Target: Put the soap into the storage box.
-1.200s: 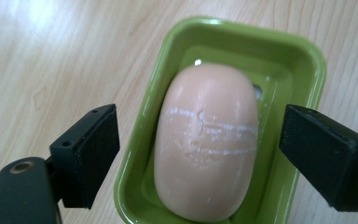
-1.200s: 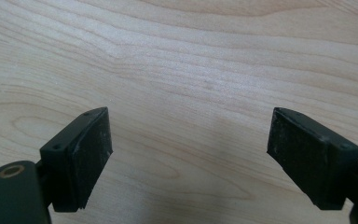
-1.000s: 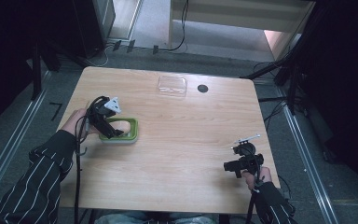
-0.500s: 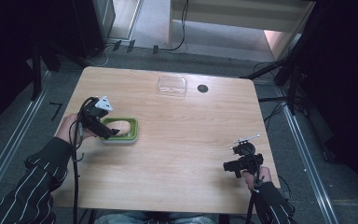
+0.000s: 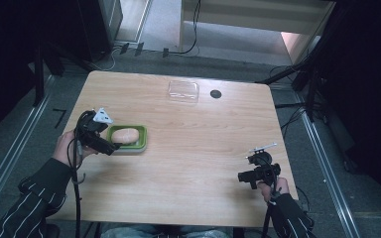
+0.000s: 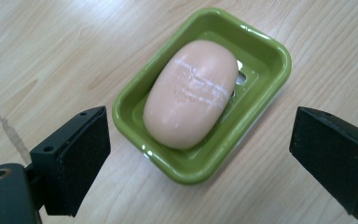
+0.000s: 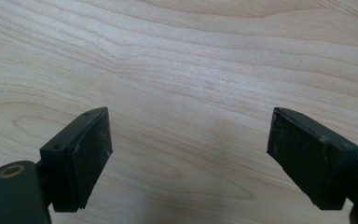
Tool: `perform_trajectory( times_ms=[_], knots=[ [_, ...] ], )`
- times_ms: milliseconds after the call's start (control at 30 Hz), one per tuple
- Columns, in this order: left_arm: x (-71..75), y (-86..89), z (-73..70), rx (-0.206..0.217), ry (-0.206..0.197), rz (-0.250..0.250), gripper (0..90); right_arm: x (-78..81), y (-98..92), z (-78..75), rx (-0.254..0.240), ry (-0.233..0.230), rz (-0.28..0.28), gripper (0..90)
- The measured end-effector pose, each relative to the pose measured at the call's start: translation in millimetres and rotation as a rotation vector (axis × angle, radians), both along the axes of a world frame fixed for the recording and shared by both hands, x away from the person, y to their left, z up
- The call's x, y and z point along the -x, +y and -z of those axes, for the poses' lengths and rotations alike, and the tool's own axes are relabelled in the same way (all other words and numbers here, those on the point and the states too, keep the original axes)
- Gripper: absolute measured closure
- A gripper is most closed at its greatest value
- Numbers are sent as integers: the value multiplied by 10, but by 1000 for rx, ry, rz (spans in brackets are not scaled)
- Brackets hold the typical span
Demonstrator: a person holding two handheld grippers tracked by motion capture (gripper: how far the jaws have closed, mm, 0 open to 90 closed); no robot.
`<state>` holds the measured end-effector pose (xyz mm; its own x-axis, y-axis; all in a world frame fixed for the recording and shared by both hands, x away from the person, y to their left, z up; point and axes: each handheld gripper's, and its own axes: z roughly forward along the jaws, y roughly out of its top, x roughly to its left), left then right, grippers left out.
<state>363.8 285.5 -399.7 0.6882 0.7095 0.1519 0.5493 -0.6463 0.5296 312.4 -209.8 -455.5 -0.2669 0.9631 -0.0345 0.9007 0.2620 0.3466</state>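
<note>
Compared with the earlier frames, the left gripper [image 5: 110, 147] has drawn back from the soap dish toward the near left, and its jaws have just been opening; nothing is between them now. Earlier its black body covered the dish, and now the bar of soap [image 5: 124, 135] shows plainly.

This pink oval soap [image 6: 191, 93] lies flat inside the green soap dish [image 6: 270, 51], along its length, with some white scratch marks on the top. The dish [image 5: 142, 140] stands on the left part of the wooden bench [image 5: 198, 168], just beside the left gripper. In the left gripper view the two fingers [image 6: 72, 161] stand wide apart, on the near side of the dish and not touching it.

I judge that the soap is now released in the dish and the placing step is finished; the left hand looks free for another move.

Far from the dish, near the far edge of the bench, lie a clear plastic lid [image 5: 183, 91] and a small dark round thing [image 5: 216, 93]. The right gripper [image 5: 243, 177] hovers at the near right, well apart from everything; its fingers [image 7: 86, 156] are also apart, with bare wood under them.
</note>
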Motion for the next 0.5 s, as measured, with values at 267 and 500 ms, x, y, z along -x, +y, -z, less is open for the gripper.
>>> perform_trajectory(
  times_ms=[267, 500],
  knots=[
    [155, 57, 41, -4, 26, -44, 56, 0, -2, 5, 6, 5, 0, 144],
    [272, 63, 82, -8, 37, -69, 55, -4, -5, 10, 8, 7, -3, 144]
  ],
)
